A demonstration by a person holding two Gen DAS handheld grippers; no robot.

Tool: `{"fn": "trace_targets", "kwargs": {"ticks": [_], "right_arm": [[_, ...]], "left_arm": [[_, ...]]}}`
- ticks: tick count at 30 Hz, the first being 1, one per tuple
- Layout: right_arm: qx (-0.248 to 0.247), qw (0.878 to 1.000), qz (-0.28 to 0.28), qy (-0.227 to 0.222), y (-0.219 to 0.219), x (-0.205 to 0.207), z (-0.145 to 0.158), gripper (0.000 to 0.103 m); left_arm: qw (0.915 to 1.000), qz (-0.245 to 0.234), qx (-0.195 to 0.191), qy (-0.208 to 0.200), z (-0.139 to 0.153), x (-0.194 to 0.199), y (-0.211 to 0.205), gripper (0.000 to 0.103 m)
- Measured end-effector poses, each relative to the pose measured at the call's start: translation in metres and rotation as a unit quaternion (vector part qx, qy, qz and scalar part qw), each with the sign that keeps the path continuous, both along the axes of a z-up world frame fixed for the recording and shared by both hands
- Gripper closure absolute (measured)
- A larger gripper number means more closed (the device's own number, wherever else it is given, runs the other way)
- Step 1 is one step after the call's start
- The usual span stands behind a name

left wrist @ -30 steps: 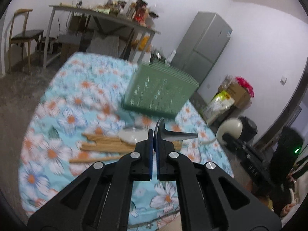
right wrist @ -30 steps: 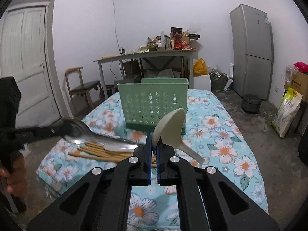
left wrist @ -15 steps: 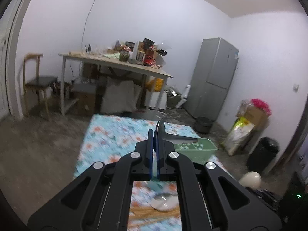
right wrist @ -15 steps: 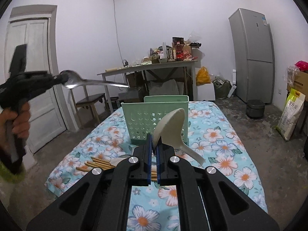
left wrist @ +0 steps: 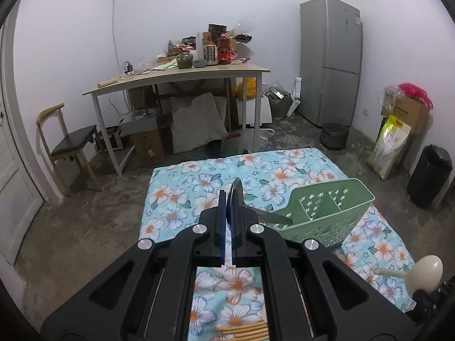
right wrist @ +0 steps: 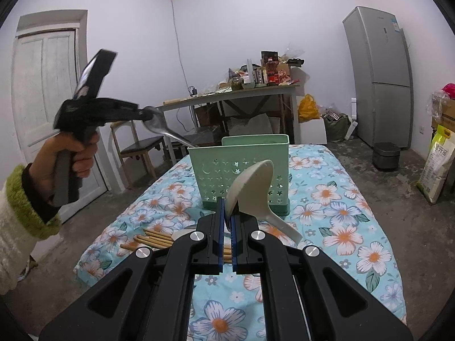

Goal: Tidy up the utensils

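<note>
Two grippers are being held over the flowered tablecloth (right wrist: pixel 327 187), each clamped on one utensil. One metal spoon (right wrist: pixel 165 130) is being gripped by its bowl between the closed fingers of the left gripper (right wrist: pixel 146 115), and its handle is being angled down so that the tip is lying at the rim of the green utensil holder (right wrist: pixel 241 170); from the left wrist camera, the same spoon (left wrist: pixel 236 191) is being seen edge-on between the fingers of that gripper (left wrist: pixel 229 199), with the handle reaching toward the holder (left wrist: pixel 327 213). Two compartments, divided by one partition, are being shown inside the holder in that view. One cream plastic ladle (right wrist: pixel 253 187) is being pinched at its bowl by the closed right gripper (right wrist: pixel 226 213), raised just in front of the holder, its handle slanting down to the right. A bundle of wooden chopsticks (right wrist: pixel 150 240) is being left lying on the cloth near the front left; about five are being made out, though the exact count cannot be told. One pale utensil (right wrist: pixel 184 233) is lying partly hidden beside them.
</note>
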State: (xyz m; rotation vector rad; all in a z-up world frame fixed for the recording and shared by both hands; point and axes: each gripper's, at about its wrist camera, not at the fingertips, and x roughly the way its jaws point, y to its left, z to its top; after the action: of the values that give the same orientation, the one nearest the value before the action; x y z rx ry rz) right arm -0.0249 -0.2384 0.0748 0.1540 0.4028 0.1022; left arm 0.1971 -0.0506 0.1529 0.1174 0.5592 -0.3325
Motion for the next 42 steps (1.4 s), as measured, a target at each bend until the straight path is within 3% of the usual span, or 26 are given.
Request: {"fn": "trace_targets", "kwargs": {"ticks": [10,11,13,14,21,26,35,42], "right_arm": [[0.015,1.0,-0.002,0.012,-0.006,0.007,-0.005,0.099],[0.016,1.0,-0.002,0.013,-0.006,0.008,-0.005,0.099],[0.017,1.0,-0.002,0.013,-0.007,0.008,-0.005,0.099],[0.018,1.0,-0.001,0.012,-0.008,0.009,-0.004,0.099],[0.028,1.0,0.008,-0.008,-0.014,0.012,0.013,0.099],[0.052,0.997,0.028,-0.044,-0.027,0.023,0.044,0.099],[0.031,0.989,0.063,-0.13,-0.033,0.059,0.123,0.099],[0.072,0.986,0.098,-0.116,-0.04,0.12,0.13,0.099]], "left_arm": [[0.9988,-0.036,-0.007,0.032,-0.009,0.017,-0.029,0.099],[0.9985,-0.04,-0.019,0.033,-0.01,0.017,-0.029,0.096],[0.9976,-0.043,-0.041,0.034,-0.011,0.017,-0.026,0.067],[0.9972,-0.042,-0.053,0.033,-0.011,0.018,-0.024,0.058],[0.9937,-0.021,-0.107,0.028,-0.018,0.007,0.004,0.049],[0.9921,-0.014,-0.117,0.041,-0.038,-0.012,0.022,0.039],[0.9898,-0.013,-0.099,0.102,-0.105,-0.055,0.032,0.034],[0.9861,-0.001,-0.1,0.133,-0.136,-0.078,0.041,0.034]]}}
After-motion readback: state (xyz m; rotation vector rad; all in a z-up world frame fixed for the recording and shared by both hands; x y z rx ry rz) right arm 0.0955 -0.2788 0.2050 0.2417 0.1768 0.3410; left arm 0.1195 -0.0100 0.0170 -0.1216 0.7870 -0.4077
